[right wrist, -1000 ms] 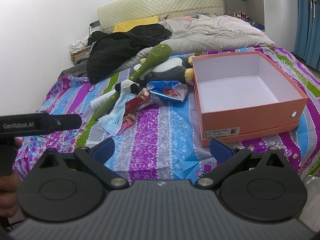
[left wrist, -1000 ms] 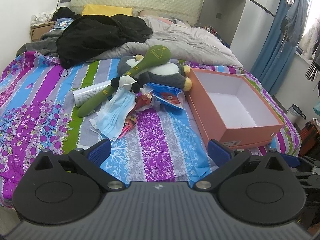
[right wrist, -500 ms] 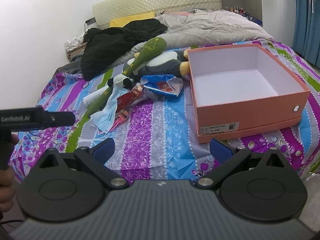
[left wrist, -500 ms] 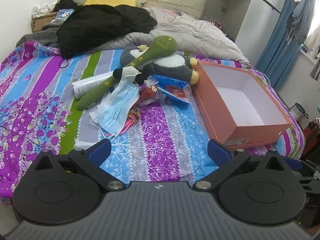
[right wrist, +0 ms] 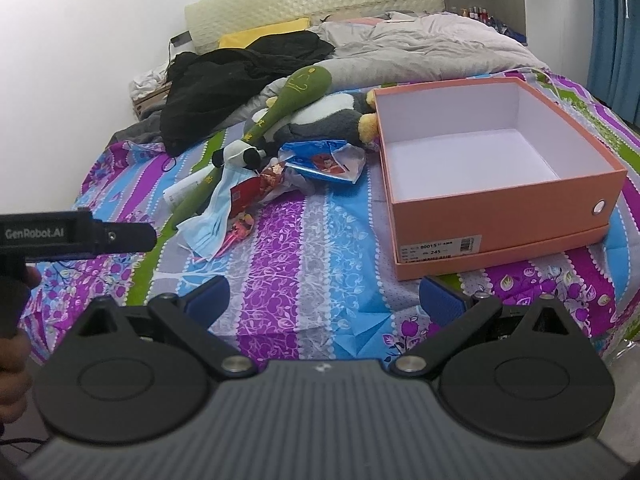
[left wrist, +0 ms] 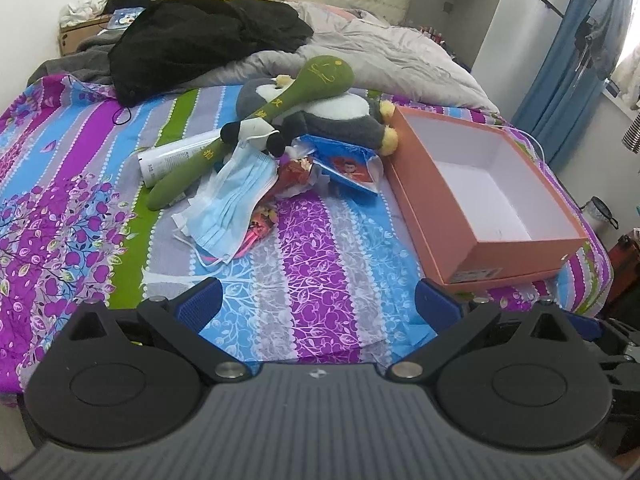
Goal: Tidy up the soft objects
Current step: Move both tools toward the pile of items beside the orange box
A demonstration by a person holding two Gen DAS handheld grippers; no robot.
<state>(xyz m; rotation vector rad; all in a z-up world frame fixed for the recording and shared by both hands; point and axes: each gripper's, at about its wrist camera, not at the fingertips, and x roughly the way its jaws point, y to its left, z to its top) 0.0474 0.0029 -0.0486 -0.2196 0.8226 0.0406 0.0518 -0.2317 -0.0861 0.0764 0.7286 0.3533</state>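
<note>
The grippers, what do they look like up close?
Both match: a ribbed grey body, two black rounded plates with silver pivot bolts, black linkages, blue textured pads. Left gripper, right gripper. The right wrist view shows the left one's black side, lettered GenRobot.AI in white.

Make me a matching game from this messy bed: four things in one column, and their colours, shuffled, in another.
Things:
1. box
2. club toy
3. mask
4. jacket

Colours:
A. black
B. light blue
C. orange outside, white inside
D. green

Pairs: 1-C, 2-D, 3-B, 4-A
</note>
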